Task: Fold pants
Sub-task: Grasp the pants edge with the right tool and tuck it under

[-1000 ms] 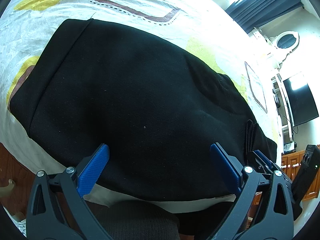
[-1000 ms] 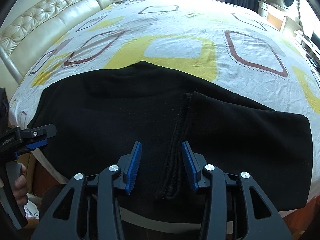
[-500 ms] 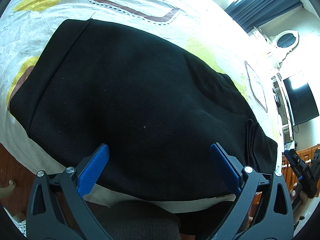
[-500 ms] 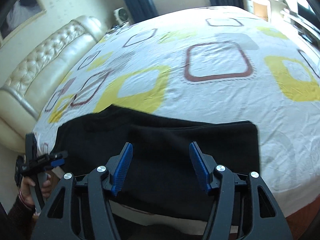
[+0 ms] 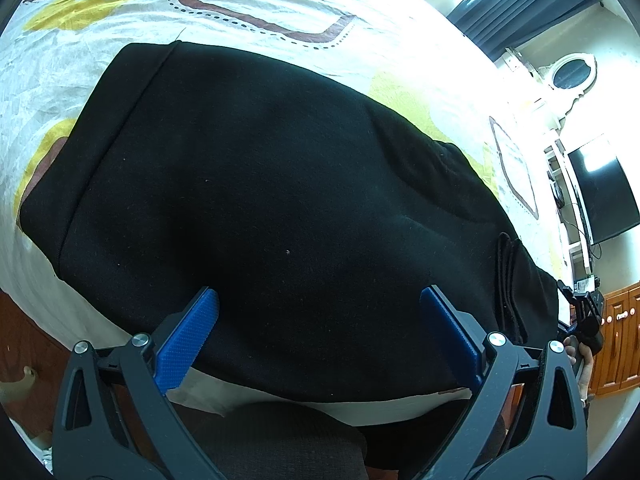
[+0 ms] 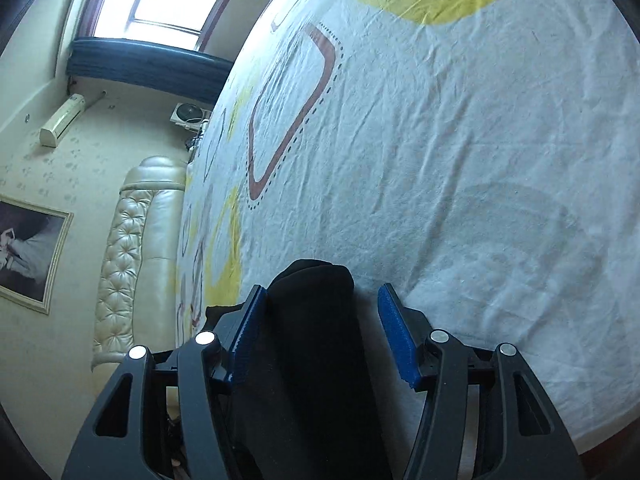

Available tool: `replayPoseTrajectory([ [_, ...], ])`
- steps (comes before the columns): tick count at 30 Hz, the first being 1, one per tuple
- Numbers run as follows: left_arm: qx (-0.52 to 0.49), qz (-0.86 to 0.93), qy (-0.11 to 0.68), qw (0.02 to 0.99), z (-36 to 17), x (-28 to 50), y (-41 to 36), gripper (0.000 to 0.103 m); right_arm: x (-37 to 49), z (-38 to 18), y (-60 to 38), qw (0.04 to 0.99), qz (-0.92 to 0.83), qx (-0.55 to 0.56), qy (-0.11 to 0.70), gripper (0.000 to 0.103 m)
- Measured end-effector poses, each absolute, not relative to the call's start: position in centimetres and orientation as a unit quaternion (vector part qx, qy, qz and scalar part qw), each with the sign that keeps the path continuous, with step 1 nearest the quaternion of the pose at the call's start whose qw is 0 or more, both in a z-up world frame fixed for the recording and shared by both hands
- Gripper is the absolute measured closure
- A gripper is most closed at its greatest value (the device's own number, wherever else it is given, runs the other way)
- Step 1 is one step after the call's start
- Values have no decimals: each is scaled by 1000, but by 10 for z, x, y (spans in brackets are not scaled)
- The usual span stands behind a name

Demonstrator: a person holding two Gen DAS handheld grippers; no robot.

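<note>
1. Closing my right gripper [image 6: 320,332] on the end of the black pants [image 5: 280,200], I have the folded edge of the cloth standing between my blue pads; the left pad looks to touch it, while the right pad [image 6: 396,340] is clear of it at about 3 o'clock, so nothing is pinched yet.
2. My left gripper [image 5: 320,336] hangs with its jaws spread wide above the near hem, holding nothing, its pads at 7 and 5 o'clock in its own view.
3. The pants lie flat and partly folded on the patterned bedsheet [image 6: 460,140], near the bed's edge closest to me, with a doubled layer running toward 4 o'clock in the left view.
4. To do this well, I judge I should push deeper so the pads cover every layer, not just the top one.
5. I should squeeze evenly before lifting; a shallow bite could let the lower layers slip.
6. I would bring the left claw down onto the matching corner so both ends rise together.
7. The sheet is wrinkled, so I should avoid pinching it with the cloth.
</note>
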State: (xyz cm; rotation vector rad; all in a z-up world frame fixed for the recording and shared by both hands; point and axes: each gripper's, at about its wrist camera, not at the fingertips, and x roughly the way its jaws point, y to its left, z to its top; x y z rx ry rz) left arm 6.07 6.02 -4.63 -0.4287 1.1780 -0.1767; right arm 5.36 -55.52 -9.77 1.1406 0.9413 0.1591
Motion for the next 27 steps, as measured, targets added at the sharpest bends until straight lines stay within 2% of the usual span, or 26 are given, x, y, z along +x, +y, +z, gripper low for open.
replayPoseTrajectory([
  [1,-199,-82,551,807,-47,61,60,3,55,-99,-555,735,78,520,429,65],
  [4,-196,-81,552,807,-47,61,59,3,57,-102,-552,738,74,509,437,72],
  [11,-201,-83,552,805,-49,62,61,3,54,-109,-557,732,75,523,431,75],
  [15,-201,-84,552,805,-50,62,63,3,45,-109,-559,715,83,552,421,65],
  [20,-206,-85,553,803,-49,63,66,3,21,-109,-550,707,110,540,443,56],
  [22,-209,-86,553,802,-49,63,68,3,8,-108,-544,702,123,535,453,49],
  [27,-219,-89,553,799,-50,63,73,3,-20,-111,-537,686,145,543,462,45],
])
